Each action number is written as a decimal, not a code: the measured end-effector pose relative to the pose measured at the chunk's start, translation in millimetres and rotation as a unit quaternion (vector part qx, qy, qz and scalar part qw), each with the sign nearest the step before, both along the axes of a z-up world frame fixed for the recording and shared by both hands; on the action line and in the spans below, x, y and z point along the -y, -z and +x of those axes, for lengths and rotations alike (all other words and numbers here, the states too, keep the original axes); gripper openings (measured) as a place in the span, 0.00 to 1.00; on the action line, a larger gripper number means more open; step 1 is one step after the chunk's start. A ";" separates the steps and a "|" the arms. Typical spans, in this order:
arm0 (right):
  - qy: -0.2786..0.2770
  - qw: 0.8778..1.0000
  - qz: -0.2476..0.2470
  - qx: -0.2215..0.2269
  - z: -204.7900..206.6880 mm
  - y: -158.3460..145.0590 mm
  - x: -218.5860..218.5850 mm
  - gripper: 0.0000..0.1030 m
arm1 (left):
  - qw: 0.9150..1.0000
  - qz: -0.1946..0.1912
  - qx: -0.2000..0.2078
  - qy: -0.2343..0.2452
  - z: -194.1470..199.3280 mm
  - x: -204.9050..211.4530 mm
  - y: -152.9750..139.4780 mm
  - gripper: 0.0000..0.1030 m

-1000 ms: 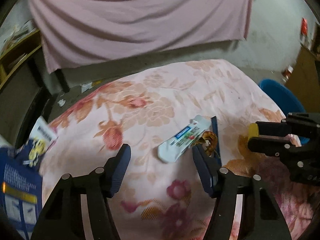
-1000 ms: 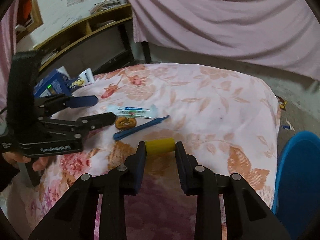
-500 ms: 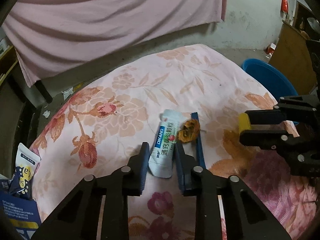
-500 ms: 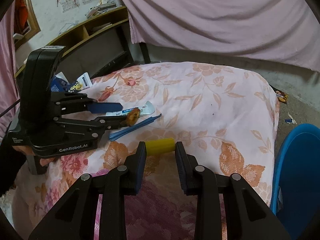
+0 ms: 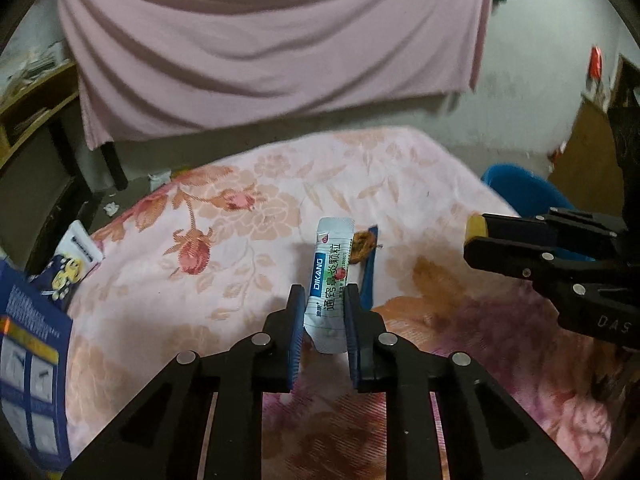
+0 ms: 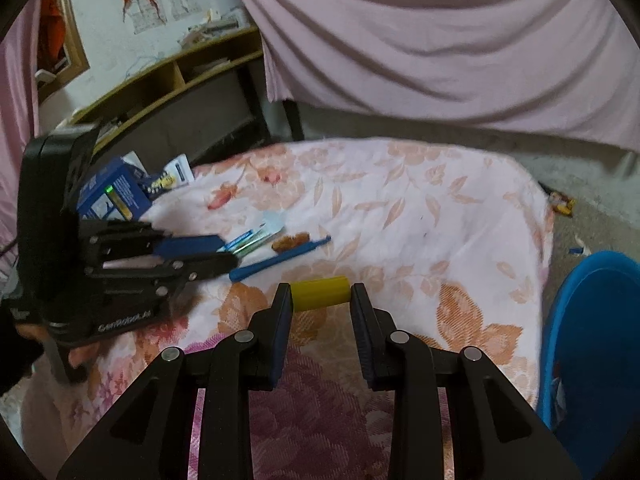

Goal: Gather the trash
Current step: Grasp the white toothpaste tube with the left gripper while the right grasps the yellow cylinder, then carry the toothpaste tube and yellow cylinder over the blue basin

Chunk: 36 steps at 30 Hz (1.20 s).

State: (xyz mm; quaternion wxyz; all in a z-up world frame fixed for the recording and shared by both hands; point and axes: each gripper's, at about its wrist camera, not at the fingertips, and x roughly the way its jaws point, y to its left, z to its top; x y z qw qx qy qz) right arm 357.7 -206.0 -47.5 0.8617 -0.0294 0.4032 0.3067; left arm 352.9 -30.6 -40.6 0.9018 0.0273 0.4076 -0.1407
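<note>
Left gripper (image 5: 323,314) is pinching a white sachet (image 5: 331,280) between its pads, jaws having just been closing onto it. The sachet is sticking out forward past the fingertips, lower end crumpled between the pads, and looks raised off the floral blanket (image 5: 248,240). It is carrying a blue DIKANG band, blue Chinese print and a small red mark. Just beyond it a brown scrap (image 5: 362,245) is lying on a blue stick (image 5: 370,276). Right gripper (image 6: 320,304) is clamping a short yellow cylinder (image 6: 319,293) endwise between narrow jaws, above the blanket. A blue bin (image 6: 592,344) is standing off the blanket's right edge.
</note>
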 end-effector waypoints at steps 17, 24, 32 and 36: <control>0.110 0.953 0.099 0.264 -55.6 -76.1 78.6 0.26 | 0.965 -0.082 0.248 0.009 -56.0 62.8 -116.7 0.15; 0.163 0.921 0.109 0.336 -77.7 -91.3 116.4 0.26 | 0.942 -0.060 0.325 0.062 -73.0 104.1 -146.6 0.15; 0.228 0.897 0.123 0.358 -91.5 -98.0 163.4 0.26 | 0.930 -0.052 0.344 0.115 -75.7 156.9 -148.8 0.15; 0.258 0.890 0.125 0.354 -97.2 -97.6 185.8 0.26 | 0.930 -0.055 0.337 0.135 -75.6 182.2 -145.9 0.15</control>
